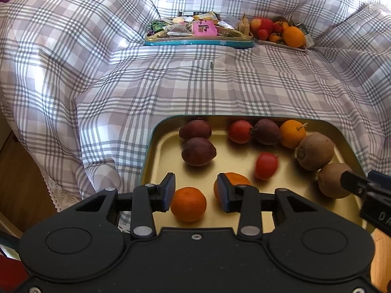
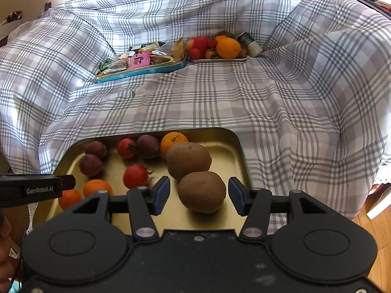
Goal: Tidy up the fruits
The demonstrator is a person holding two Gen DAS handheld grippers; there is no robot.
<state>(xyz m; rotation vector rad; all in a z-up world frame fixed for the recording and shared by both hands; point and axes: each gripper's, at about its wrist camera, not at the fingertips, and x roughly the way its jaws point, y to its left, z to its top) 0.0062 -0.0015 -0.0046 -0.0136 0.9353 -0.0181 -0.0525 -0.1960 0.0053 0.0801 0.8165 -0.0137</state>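
Two grippers hover over the gold tray (image 1: 156,146) with jaws spread, holding nothing. My left gripper (image 1: 196,190) brackets the gap between two tangerines (image 1: 188,204); my right gripper (image 2: 199,195) straddles the near kiwi (image 2: 202,191), pads not touching it. Fruit lies loosely grouped by kind: plums (image 1: 198,151) left, kiwis right. One tomato (image 1: 266,166) sits alone mid-tray, blurred, probably rolling. I judge the sorting partly done.

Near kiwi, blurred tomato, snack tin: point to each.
near kiwi (image 2: 201,192), right wrist view, middle of skin.
blurred tomato (image 1: 266,166), left wrist view, centre of body.
snack tin (image 1: 195,42), left wrist view, front wall.
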